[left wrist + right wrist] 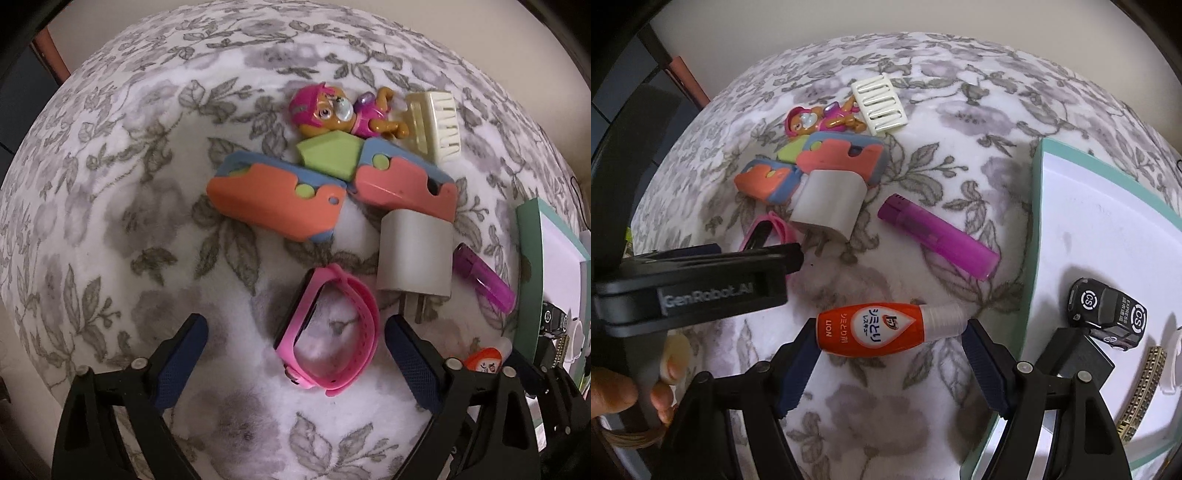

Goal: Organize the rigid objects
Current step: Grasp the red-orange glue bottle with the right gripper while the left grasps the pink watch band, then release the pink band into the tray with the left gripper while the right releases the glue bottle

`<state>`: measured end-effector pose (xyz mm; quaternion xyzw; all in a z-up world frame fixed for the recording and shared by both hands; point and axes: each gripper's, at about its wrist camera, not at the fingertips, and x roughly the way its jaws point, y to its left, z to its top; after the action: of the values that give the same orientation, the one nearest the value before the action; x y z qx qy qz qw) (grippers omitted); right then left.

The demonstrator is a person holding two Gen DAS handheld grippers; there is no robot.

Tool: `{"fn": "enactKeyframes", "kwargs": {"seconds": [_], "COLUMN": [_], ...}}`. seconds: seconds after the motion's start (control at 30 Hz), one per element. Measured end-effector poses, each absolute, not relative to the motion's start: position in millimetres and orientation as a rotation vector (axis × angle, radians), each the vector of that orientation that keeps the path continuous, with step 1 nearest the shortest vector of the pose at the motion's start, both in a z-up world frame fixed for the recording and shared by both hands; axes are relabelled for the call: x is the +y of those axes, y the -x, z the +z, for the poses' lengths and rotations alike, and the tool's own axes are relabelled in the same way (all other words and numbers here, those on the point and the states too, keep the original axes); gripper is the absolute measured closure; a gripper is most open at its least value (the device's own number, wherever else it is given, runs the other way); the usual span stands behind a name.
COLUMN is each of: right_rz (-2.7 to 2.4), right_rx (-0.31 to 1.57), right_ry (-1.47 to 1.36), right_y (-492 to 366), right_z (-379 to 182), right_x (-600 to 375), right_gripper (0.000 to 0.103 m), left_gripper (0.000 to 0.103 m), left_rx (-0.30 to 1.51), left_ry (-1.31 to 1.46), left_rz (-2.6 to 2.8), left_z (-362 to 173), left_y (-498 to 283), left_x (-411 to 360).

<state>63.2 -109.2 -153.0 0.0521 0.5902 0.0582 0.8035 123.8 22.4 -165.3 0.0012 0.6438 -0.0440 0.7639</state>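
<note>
Straddling orange bottle (882, 328), clear-capped | right gripper (888, 363) apart; left gripper (295, 354) apart

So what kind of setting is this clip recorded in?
Probably a home, likely on a bed or sofa: everything lies on a plush floral blanket, with household odds and ends like a pink watch, a wall charger and a toy figure.

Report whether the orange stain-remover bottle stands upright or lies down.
Lying down: the orange bottle rests on its side on the floral blanket, cap pointing right, between the right gripper's open jaws.
</note>
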Motion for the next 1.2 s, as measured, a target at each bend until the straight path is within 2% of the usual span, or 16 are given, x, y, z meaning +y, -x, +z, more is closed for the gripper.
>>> {"fn": "enactKeyframes", "kwargs": {"seconds": [0.07, 0.17, 0.23, 0.67, 0.97, 1.2], "right_rz": [0.125, 0.128, 0.130, 0.142, 0.130, 0.081], "right_rx": [1.266, 1.266, 1.265, 1.250, 1.208, 1.067], "right_ry": [-0.115, -0.129, -0.137, -0.204, -0.274, -0.354], "right_y": [-61.9, -60.8, -61.5, -57.9, -52.8, -47.2], "right_z": [-152.3, -151.7, -151.2, -140.5, -127.5, -89.8], "right_x": [-109.4, -110.3, -110.2, -118.3, -128.2, -154.4], "right_gripper": [0.024, 0.024, 0.024, 0.024, 0.024, 0.024], "left_gripper": [0.018, 0.032, 0.049, 0.050, 0.050, 0.050], "left_rx": [1.399, 1.389, 1.381, 1.376, 1.280, 1.149], "left_ry": [-0.025, -0.034, -0.037, -0.011, 0.036, 0.090], "left_rz": [-0.092, -0.119, -0.139, -0.149, -0.177, -0.224], "left_z": [-166.9, -165.7, -160.9, -154.9, -121.5, -78.5], "left_y": [-125.3, -124.1, -122.8, -122.3, -121.2, -111.3], "left_x": [20.0, 13.4, 8.5, 14.2, 26.2, 24.5]}}
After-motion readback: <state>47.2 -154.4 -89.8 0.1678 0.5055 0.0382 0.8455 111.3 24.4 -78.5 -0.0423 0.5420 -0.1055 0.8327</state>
